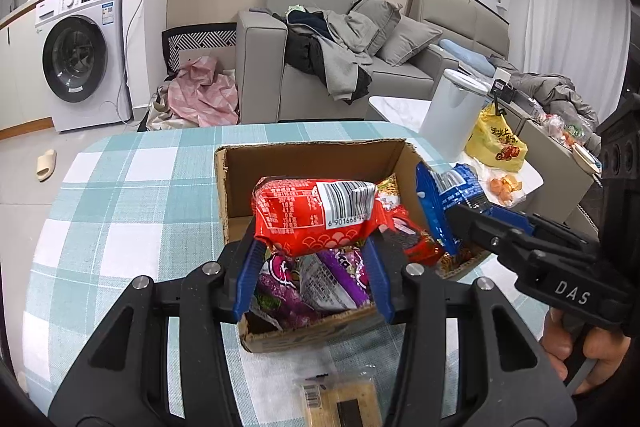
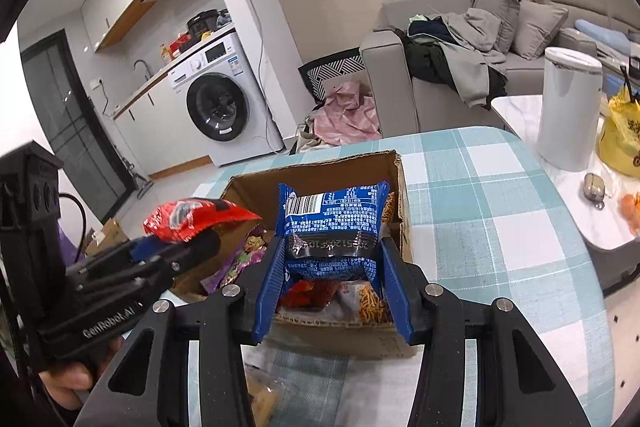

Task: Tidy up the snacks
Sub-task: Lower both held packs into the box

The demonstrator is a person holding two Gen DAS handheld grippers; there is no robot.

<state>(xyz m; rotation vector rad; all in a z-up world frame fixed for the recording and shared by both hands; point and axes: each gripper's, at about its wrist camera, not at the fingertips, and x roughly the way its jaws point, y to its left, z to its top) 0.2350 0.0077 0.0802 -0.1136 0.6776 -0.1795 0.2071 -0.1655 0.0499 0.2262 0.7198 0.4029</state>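
Note:
An open cardboard box (image 1: 304, 163) stands on the checked tablecloth, with several snack packets inside, among them purple ones (image 1: 320, 279). My left gripper (image 1: 314, 247) is shut on a red snack packet (image 1: 312, 215) and holds it over the box. My right gripper (image 2: 332, 259) is shut on a blue snack packet (image 2: 332, 223) and holds it over the box's right part (image 2: 396, 187). The blue packet (image 1: 440, 199) and right gripper also show at the right of the left wrist view. The red packet (image 2: 192, 215) shows at the left of the right wrist view.
A clear-wrapped packet (image 1: 336, 399) lies on the cloth in front of the box. A white bin (image 1: 452, 111), a yellow bag (image 1: 496, 143) and oranges (image 1: 504, 187) stand on a side table to the right. A sofa (image 1: 320, 67) and washing machine (image 1: 80, 55) are behind.

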